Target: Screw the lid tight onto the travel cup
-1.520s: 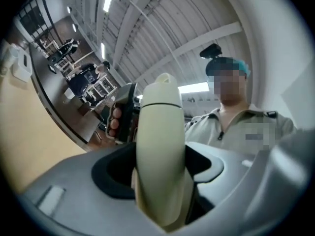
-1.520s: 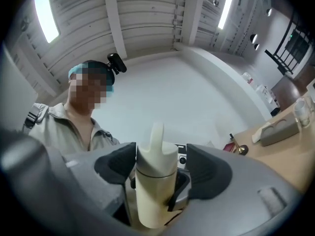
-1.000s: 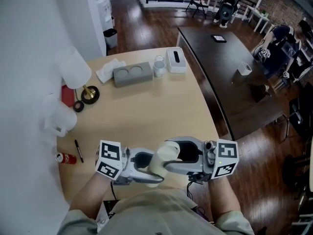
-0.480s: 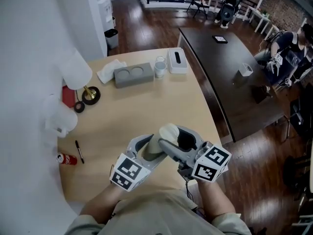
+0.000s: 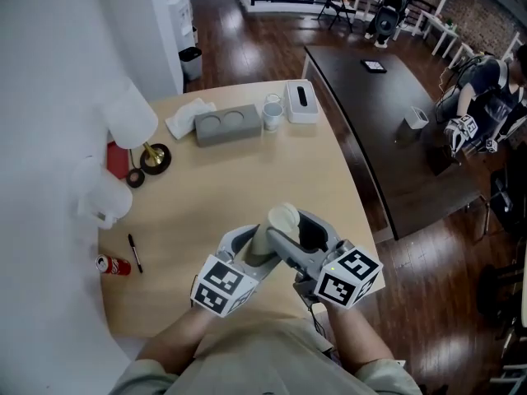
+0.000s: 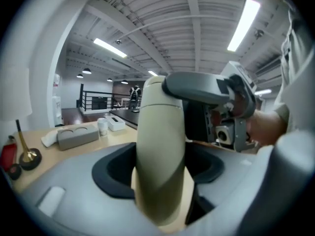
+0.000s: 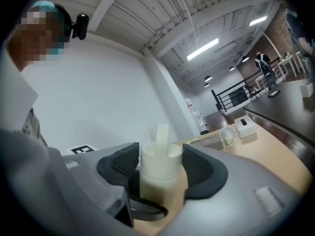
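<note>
The travel cup is held over the near edge of the surface, close to the person. Its long axis is tilted, with the lid end farthest from them. The left gripper clamps the body. The right gripper clamps the lid from the opposite side, placed to twist. The cup's contents are hidden. Far across, a gray holder shows two empty wells.
</note>
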